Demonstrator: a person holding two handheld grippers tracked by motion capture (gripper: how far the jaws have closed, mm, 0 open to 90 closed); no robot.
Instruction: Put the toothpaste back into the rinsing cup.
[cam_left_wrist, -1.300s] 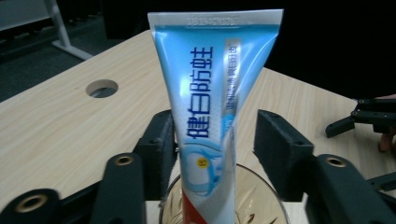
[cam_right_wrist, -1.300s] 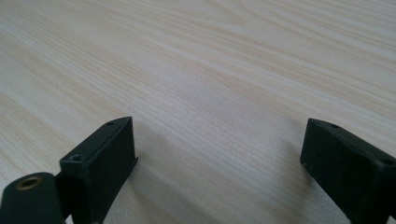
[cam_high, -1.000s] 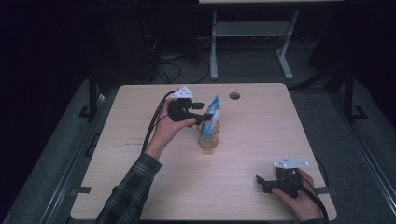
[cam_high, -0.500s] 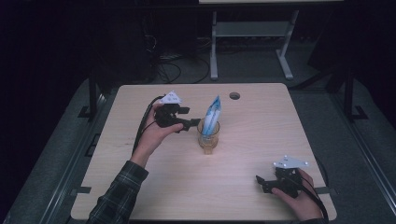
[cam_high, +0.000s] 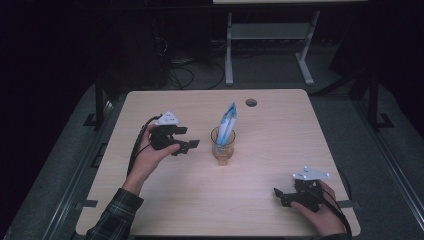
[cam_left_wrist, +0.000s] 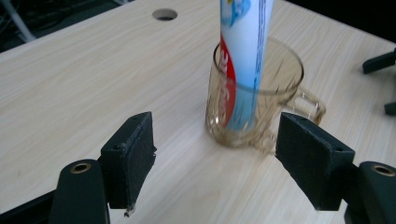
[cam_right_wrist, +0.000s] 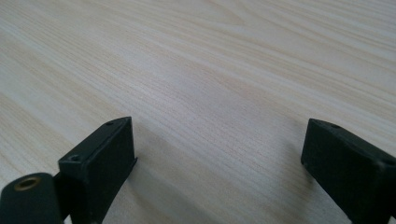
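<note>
Your left gripper (cam_high: 189, 145) has let go of the tube (cam_high: 226, 125) and pulled back toward the table's (cam_high: 150, 210) left edge; a second ago it was right against the tube at the glass mug (cam_high: 222, 146), and now clear wood shows between them in the high view; its jaws have just been opening and stand wide, with nothing between them, as the left gripper view shows, where the mug (cam_left_wrist: 254, 100) sits beyond the pads (cam_left_wrist: 133, 156).

The tube stands upright in the mug, leaning a little toward the far edge, near the table's middle and in front of the cable hole (cam_high: 251, 102); the mug's handle (cam_left_wrist: 308, 105) points away from your left gripper.

Your right gripper (cam_high: 280, 196) rests near the right front corner, well apart from the mug; it has not shifted; its jaws are wide with only bare wood between them.

So the placing looks done; the tube holds in the mug without support; judging from this, what remains is for you to draw the left hand clear without knocking the mug.
</note>
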